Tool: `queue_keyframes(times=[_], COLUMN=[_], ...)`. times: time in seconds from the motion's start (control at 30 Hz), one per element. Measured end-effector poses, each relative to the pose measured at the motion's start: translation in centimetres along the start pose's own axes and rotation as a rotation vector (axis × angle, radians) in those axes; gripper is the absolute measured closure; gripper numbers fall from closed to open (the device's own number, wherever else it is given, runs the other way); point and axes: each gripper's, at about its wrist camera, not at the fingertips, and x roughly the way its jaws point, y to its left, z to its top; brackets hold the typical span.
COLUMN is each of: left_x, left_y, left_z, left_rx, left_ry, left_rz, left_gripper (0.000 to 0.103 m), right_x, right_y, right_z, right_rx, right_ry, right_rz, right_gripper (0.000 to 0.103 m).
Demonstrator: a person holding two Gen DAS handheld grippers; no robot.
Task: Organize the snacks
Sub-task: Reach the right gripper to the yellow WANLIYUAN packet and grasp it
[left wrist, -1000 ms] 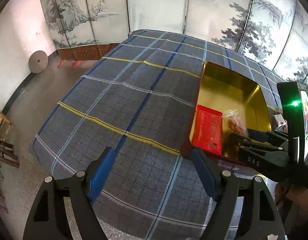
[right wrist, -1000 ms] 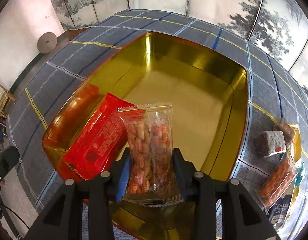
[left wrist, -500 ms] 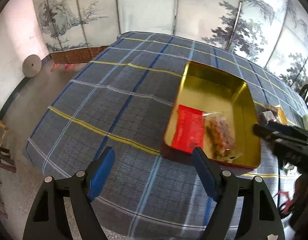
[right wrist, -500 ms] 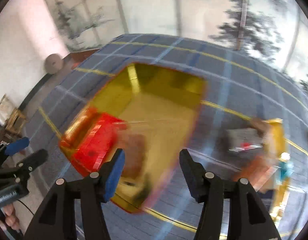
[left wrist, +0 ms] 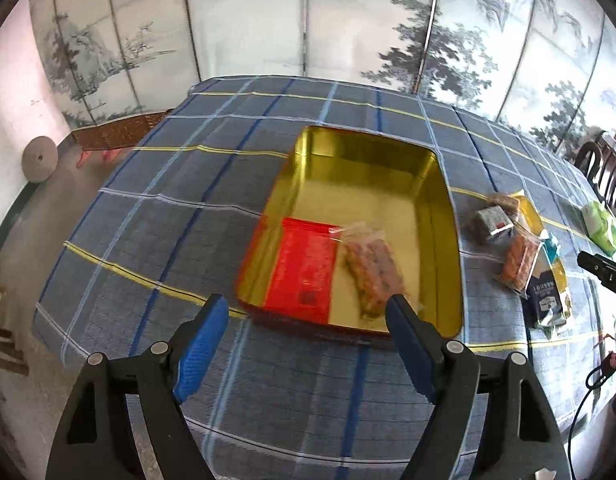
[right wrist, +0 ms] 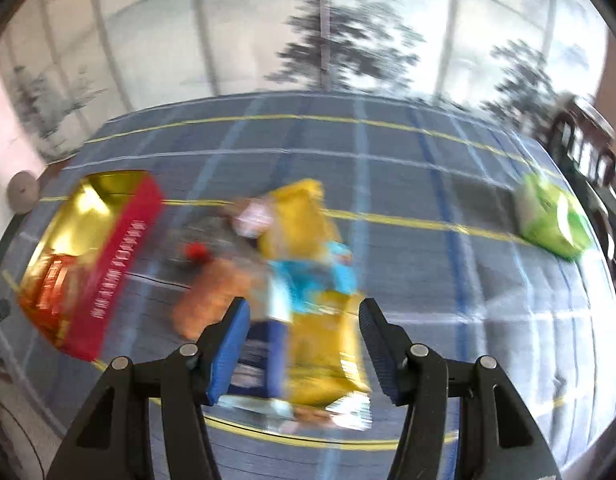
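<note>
A gold tin [left wrist: 444, 216] with red outer walls sits on the plaid tablecloth. A flat red packet [left wrist: 303, 268] and a clear bag of peanuts [left wrist: 372, 272] lie inside it. My left gripper [left wrist: 308, 340] hangs open over the cloth just in front of the tin, holding nothing. My right gripper [right wrist: 303, 344] is open above a blurred pile of snacks: a yellow bag [right wrist: 320, 336], a dark blue packet [right wrist: 263, 356] and an orange bag [right wrist: 211, 296]. Nothing is pinched between its pads. The tin [right wrist: 119, 252] lies to its left.
The snack pile [left wrist: 524, 256] lies right of the tin, with a grey wrapped block [left wrist: 490, 224]. A green pack [right wrist: 552, 220] rests farther right. Painted folding screens [left wrist: 308, 20] stand behind the table. The table's left edge drops to the floor. Dark chair backs [right wrist: 588, 148] stand at the far right.
My right gripper let go of the peanut bag into the tin, opened, and swung right over the snack pile. My left gripper drifted so the tin now sits more central.
</note>
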Motion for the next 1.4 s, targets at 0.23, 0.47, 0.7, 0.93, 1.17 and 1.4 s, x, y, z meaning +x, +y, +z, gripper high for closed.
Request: queue_keyframes(times=[0.23,0.47,0.7,0.93,1.17,1.4], left_x=[0.6,1.0,1.4,1.9,2.9,4.6], left_y=[-2.2,-3.8,-4.8,-7.5,-11.2,-15.1], left_z=[-0.2,-0.4,-0.4,0.0,1.0,1.6], left_rx=[0.04,0.073,0.09,0.143,0.22,0.313], left_ry=[0.024,0.038,0.053,0.044,0.019,0.003], left_rz=[-0.018,-0.019,-0.014,-0.018,-0.048,-0.119], left_gripper=[0.025,0.025,0.025,0.025,0.025,0.025], right_x=[2.1,3.8,5.0,6.0,6.5,6.3], right_y=[-3.5,-1.2,0.2,-0.1,-1.0,-5.0], right_z=[-2.4,-3.8,-3.8,-2.9,-2.4,-2.5], right_rx=[0.03,-0.029,-0.067,-0.059,-0.088,-0.049], right_ry=[0.079,0.115,0.122,0.111,0.089,0.062], right_rz=[-0.012,0.034,0.045,0.03,-0.004,-0.023], right_gripper=[0.045,0.043,0.039,0.034,0.035,0.041])
